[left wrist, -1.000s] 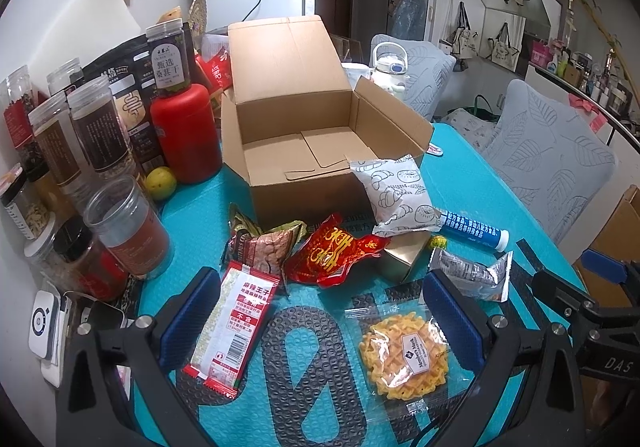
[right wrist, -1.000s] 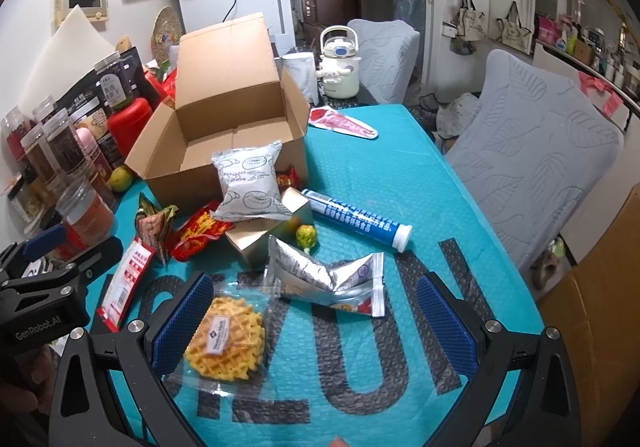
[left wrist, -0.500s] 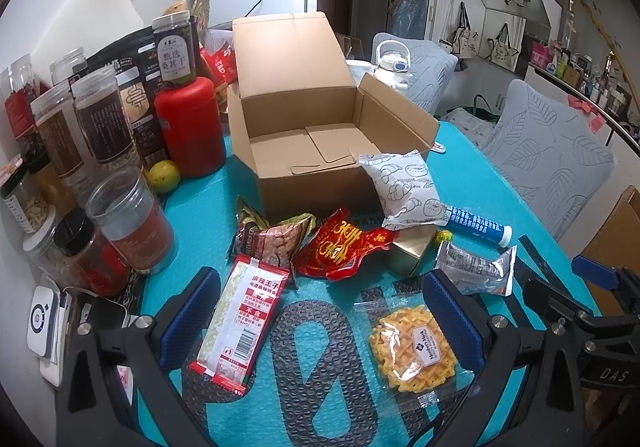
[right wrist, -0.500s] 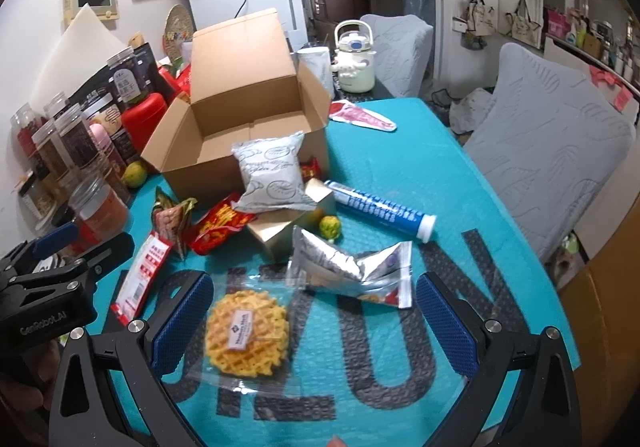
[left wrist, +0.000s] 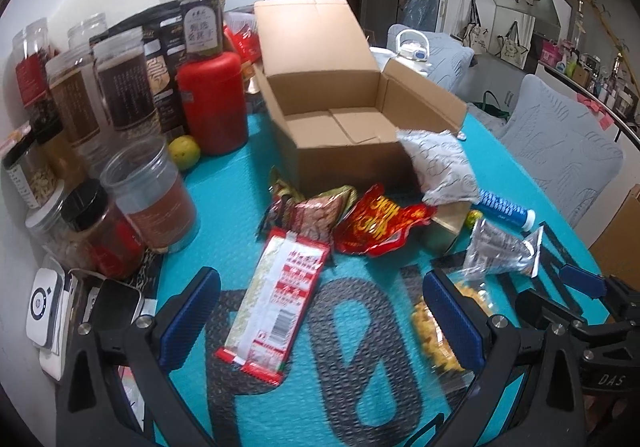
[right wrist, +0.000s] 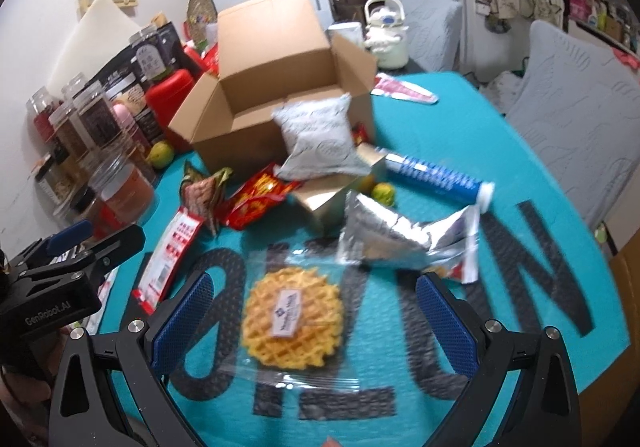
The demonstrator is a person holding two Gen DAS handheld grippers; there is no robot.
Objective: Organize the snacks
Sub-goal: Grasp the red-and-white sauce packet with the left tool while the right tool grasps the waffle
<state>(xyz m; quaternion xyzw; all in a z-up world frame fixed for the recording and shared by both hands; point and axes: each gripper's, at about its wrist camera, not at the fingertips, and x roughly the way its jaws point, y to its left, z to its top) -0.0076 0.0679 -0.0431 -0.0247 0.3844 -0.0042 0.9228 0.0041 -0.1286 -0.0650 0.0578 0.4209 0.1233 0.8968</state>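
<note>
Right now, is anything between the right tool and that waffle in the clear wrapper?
Nothing visible. The right tool is open with the waffle lying flat between its fingers; the silver packet sits just beyond, off to the right.

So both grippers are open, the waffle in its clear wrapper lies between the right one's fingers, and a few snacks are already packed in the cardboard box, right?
Not quite. The cardboard box holds no snacks yet: the left wrist view shows only its bare bottom flaps. The rest stands: both the left gripper and the right gripper are open, and the waffle lies on the table between the right one's fingers.
</note>
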